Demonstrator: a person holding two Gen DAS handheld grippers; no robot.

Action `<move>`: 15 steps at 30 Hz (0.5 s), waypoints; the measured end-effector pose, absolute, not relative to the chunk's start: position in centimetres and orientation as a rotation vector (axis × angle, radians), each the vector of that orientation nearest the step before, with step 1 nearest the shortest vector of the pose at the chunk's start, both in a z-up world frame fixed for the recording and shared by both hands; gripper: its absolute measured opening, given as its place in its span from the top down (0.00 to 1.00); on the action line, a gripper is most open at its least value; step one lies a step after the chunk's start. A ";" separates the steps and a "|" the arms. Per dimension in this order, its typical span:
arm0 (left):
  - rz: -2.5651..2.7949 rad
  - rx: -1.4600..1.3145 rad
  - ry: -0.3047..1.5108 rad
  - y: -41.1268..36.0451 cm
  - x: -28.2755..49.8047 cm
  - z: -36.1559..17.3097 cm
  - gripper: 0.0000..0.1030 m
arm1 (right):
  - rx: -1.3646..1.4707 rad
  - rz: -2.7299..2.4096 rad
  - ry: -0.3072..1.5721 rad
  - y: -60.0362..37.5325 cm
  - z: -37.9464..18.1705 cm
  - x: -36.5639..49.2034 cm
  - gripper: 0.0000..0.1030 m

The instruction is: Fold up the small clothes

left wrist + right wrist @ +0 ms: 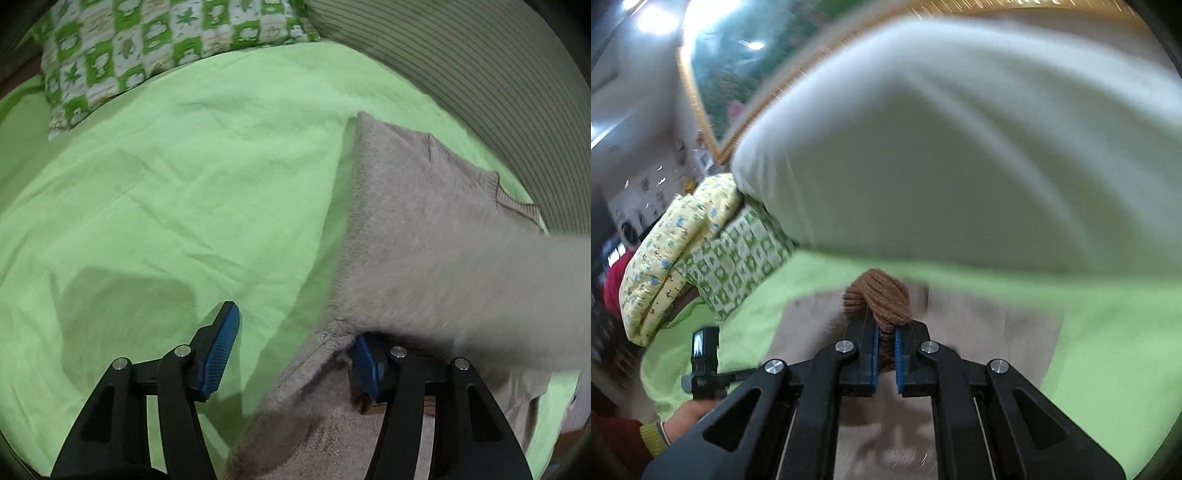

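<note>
A small beige knit sweater (pixel 413 206) lies on the green bedsheet (pixel 166 177), part of it lifted and blurred at the right. My left gripper (pixel 295 350) is open; its right finger (pixel 365 369) is under the sweater's edge, its left finger (pixel 221 347) over bare sheet. My right gripper (pixel 885 354) is shut on a brown ribbed cuff (pixel 879 295) of the sweater, held above the beige cloth (pixel 923 369) on the sheet (pixel 1108 332).
A green-and-white patterned pillow (pixel 129 48) and a striped cushion (pixel 480 74) lie at the bed's far side. In the right wrist view, a big white pillow (pixel 960 147), stacked quilts (pixel 701 240) and the person's left hand (pixel 690 410) appear.
</note>
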State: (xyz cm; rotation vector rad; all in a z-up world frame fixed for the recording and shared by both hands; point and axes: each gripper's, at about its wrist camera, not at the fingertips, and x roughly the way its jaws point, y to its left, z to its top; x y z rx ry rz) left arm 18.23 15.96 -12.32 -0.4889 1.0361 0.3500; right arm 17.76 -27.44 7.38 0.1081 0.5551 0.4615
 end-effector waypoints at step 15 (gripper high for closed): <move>0.371 -0.476 1.047 13.5 19.4 -13.3 0.41 | 0.136 0.256 1.033 -32.9 -9.2 21.5 0.93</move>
